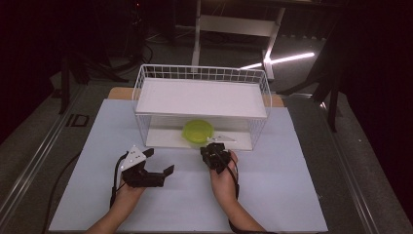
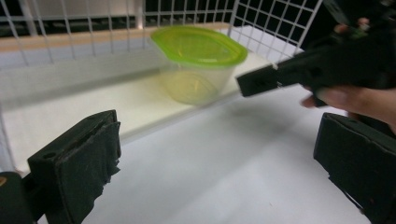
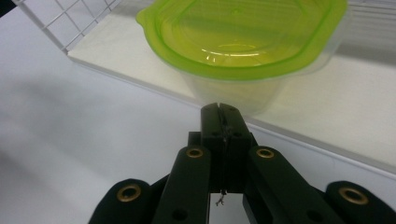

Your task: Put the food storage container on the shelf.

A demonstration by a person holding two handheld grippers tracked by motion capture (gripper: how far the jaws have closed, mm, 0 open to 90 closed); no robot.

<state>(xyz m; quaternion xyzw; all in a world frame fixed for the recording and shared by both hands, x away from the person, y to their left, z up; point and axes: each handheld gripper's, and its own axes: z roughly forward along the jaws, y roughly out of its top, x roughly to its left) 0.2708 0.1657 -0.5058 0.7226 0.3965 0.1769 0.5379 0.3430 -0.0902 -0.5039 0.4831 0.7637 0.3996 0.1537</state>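
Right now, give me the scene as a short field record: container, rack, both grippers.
container: clear tub with green lid, lid on, upright on the lower shelf of the rack
rack: white wire rack, front side open, white board on its upper level
left gripper: left gripper, jaws wide open, nothing between them, on the table in front of the rack
right gripper: right gripper, jaws shut and empty, tips just short of the tub's front wall
surface: white table

Dark room; grey floor (image 1: 29, 136); white table frame (image 1: 234, 24) behind.
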